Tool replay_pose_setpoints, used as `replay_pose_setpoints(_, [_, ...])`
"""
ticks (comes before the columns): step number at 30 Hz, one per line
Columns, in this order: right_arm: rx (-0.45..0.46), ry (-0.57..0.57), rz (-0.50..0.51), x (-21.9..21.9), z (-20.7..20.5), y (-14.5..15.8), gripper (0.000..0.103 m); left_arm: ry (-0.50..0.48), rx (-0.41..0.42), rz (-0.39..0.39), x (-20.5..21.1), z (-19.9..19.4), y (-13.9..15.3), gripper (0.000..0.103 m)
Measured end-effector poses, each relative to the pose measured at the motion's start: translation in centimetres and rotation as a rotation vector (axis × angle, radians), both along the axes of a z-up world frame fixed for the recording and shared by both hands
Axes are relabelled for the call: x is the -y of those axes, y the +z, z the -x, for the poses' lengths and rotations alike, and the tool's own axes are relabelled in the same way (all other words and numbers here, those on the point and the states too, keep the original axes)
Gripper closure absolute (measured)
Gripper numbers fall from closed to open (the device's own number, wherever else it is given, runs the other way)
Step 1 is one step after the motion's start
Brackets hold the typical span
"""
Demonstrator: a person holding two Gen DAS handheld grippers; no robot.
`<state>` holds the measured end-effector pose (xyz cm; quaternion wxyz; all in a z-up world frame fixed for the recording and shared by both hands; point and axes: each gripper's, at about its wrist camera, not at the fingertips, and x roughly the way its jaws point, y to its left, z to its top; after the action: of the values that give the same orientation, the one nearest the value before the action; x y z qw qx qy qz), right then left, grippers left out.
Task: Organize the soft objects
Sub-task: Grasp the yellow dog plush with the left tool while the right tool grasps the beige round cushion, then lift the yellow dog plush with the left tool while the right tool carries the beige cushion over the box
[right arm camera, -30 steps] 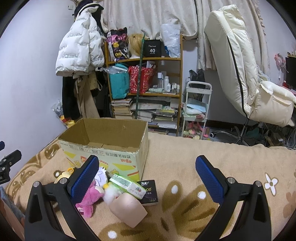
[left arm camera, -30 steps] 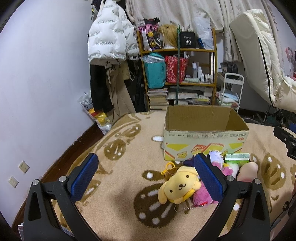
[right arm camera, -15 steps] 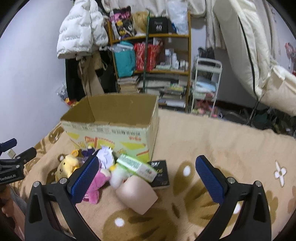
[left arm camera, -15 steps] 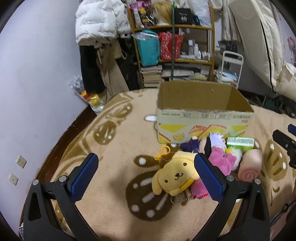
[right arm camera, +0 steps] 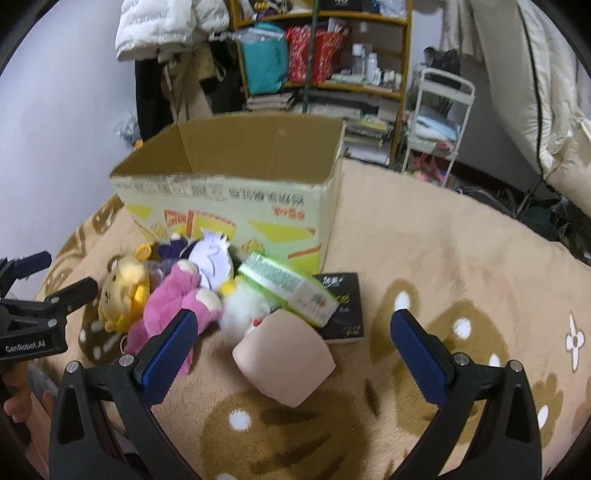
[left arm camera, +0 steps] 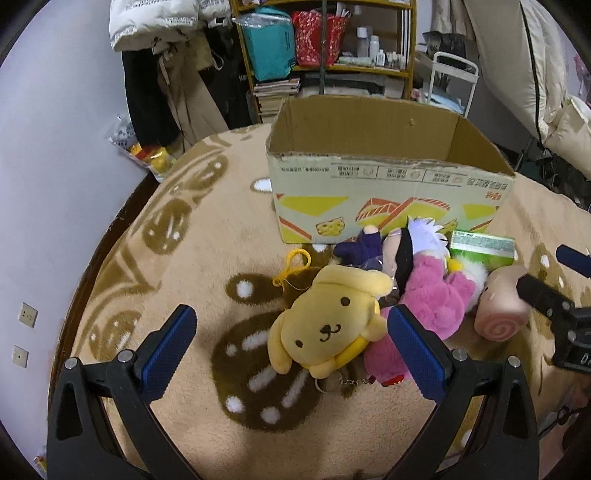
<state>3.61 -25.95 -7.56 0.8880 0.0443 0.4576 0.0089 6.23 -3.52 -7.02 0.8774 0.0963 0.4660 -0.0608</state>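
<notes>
Left gripper (left arm camera: 291, 345) – jaws wide apart, empty, angled downward. Right gripper (right arm camera: 295, 341) – jaws wide apart, empty, angled downward.

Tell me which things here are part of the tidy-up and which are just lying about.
For the job: yellow dog plush, pink plush, white-haired doll, roll cushion, cardboard box, with both the left gripper and right gripper open.

Just lying about: green tissue pack, black packet, shelf, white jacket.
</notes>
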Motion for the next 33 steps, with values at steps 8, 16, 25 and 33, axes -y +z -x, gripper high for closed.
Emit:
replay_pose_setpoints(8, [-0.110,0.052,0.023,-1.2,-1.2,-2.4,0.002,-0.010,-0.086,-0.009,0.8,-1.6,-2.4,0.001])
replay_pose_setpoints(16, [-0.224,0.060,0.005,-1.2,-2.4,-5.1,0.024,-0.006,-0.130,-0.012,1.4,-2.9,-4.4,0.001])
replay_pose_setpoints(25, [-0.250,0.079,-0.014,-1.4,-2.7,-6.4,0.029,0.013,-0.188,0.008,1.6,-4.0,-6.1,0.001])
replay_pose_setpoints(33, [-0.255,0.077,-0.038,-1.1,-2.6,-6.3,0.039,0.027,-0.239,0.079,1.0,-4.8,-6.7,0.020])
